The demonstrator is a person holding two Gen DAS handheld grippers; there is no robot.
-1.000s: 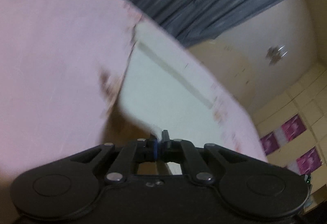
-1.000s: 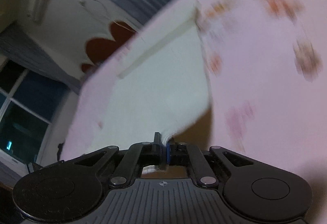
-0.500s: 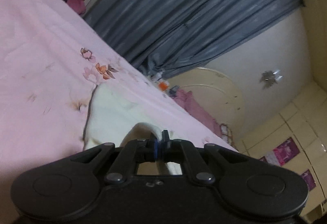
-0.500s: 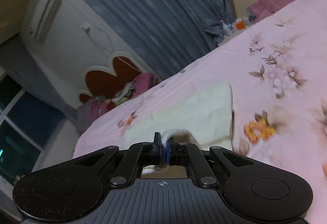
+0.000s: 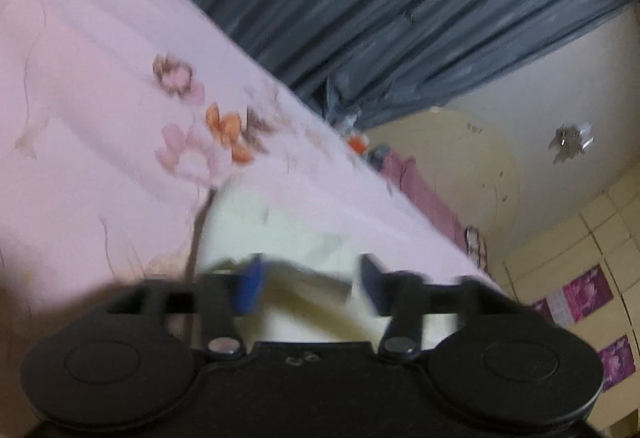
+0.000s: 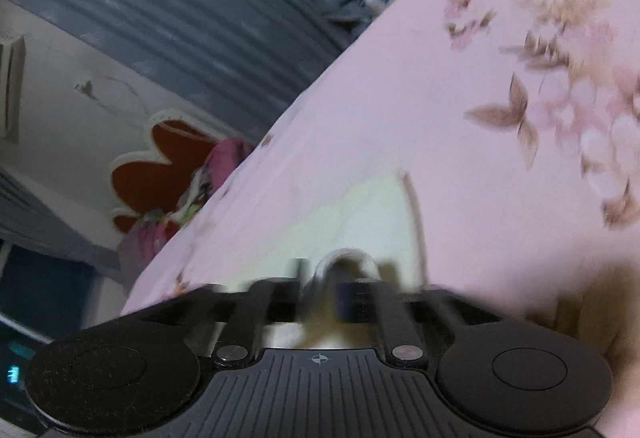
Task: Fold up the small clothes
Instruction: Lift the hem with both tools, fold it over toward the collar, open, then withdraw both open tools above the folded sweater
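A small cream-white garment (image 5: 276, 234) lies folded on the pink flowered bedsheet (image 5: 88, 86). In the left wrist view my left gripper (image 5: 310, 282) is open, its blue-padded fingers spread over the near edge of the cloth, holding nothing. In the right wrist view the same garment (image 6: 360, 214) lies just ahead of my right gripper (image 6: 340, 288). Its fingers are blurred and slightly apart, with a loop of cloth edge (image 6: 346, 258) arching between them.
The pink bedsheet (image 6: 440, 118) spreads wide on both sides. Grey curtains (image 5: 400, 6) hang behind the bed. Pink pillows and clothes (image 6: 224, 162) sit by the red flower-shaped headboard (image 6: 160, 162). Small items (image 5: 356, 144) lie at the far bed edge.
Both grippers brought the lifted cloth edge down and forward onto the garment. The left gripper has opened and let go. The right gripper's fingers have begun to part.
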